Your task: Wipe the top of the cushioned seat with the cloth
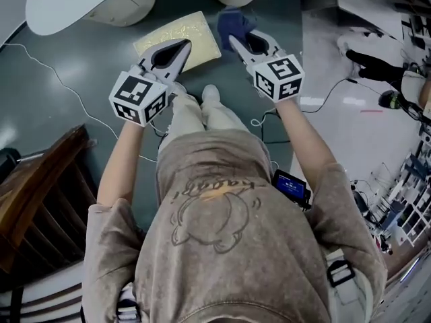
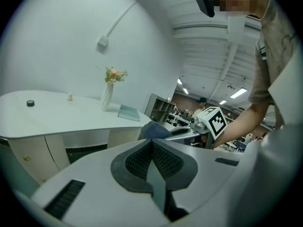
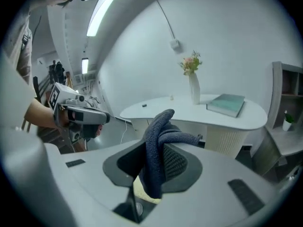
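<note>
The cushioned seat (image 1: 179, 40) is a pale yellow square pad lying on the grey-green floor ahead of the person's feet. My right gripper (image 1: 237, 41) is shut on a dark blue cloth (image 1: 234, 23), held at the seat's right edge. In the right gripper view the cloth (image 3: 160, 143) stands bunched up between the jaws, and a bit of yellow seat (image 3: 143, 193) shows below it. My left gripper (image 1: 180, 46) hovers over the seat's middle, shut and empty; its tips (image 2: 152, 144) meet. From the left gripper view, the right gripper (image 2: 191, 131) and the cloth (image 2: 154, 130) appear beyond.
A white curved desk (image 1: 79, 5) stands past the seat, carrying a vase of flowers (image 2: 108, 92) and a book (image 2: 129, 112). A thin cable (image 1: 67, 86) runs over the floor at left. Dark wooden furniture (image 1: 40, 200) is at lower left. Another person's shoes (image 1: 367, 62) are at right.
</note>
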`<state>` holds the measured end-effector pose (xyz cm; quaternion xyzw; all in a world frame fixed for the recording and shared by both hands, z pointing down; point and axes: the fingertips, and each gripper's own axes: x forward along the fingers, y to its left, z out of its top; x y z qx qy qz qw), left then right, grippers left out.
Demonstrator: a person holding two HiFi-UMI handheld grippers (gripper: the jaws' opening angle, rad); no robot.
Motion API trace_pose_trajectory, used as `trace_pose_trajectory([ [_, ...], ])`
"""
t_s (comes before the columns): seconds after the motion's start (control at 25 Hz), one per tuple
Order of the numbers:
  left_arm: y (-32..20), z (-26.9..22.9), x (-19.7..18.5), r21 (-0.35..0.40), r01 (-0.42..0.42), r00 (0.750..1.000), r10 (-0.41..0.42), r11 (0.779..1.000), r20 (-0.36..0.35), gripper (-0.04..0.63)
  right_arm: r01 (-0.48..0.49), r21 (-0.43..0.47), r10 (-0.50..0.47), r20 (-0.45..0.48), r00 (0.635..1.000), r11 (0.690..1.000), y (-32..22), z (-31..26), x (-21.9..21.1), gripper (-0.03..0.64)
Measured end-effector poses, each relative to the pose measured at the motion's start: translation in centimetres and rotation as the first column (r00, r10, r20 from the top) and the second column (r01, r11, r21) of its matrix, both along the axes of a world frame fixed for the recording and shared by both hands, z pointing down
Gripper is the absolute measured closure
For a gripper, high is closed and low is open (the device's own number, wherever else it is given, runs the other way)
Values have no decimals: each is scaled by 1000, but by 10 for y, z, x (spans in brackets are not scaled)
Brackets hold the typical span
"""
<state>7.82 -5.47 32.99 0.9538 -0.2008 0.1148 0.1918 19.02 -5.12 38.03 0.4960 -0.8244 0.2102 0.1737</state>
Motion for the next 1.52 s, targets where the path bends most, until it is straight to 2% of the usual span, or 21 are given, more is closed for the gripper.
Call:
trace_pose_trajectory([
  [0.08,3,-20,1,9,-14,1000,14,1000,-14,578,22,42,-22,2,1000,999,1,-31,-8,517],
  [0.2,16,-40,1,1,-79,996,79,997,-45,578,49,93,-48,-15,999,994,4,-67,-18,517],
  [0.32,33,-67,-1,34,-123,991,125,992,-53,578,66,148,-63,-25,998,987,14,-104,-26,517],
  [0.56,64,-112,-12,106,-121,990,127,987,-57,578,67,216,-61,-32,998,974,44,-156,-29,515],
  [0.72,58,-124,-21,130,-64,996,71,989,-55,578,48,230,-50,2,999,972,45,-170,-35,515],
  [0.88,48,-130,-35,135,52,995,-40,989,-91,578,32,250,-41,33,999,968,52,-170,-48,515],
  [1.04,32,-142,-56,189,177,978,-152,966,-143,578,7,294,-18,36,999,956,56,-171,-57,515],
  [1.24,23,-145,-73,237,239,964,-202,942,-171,578,-55,347,33,68,997,936,59,-172,-50,515],
  [1.52,21,-120,-78,227,296,948,-257,928,-185,578,-103,358,74,93,993,928,58,-155,-39,515],
])
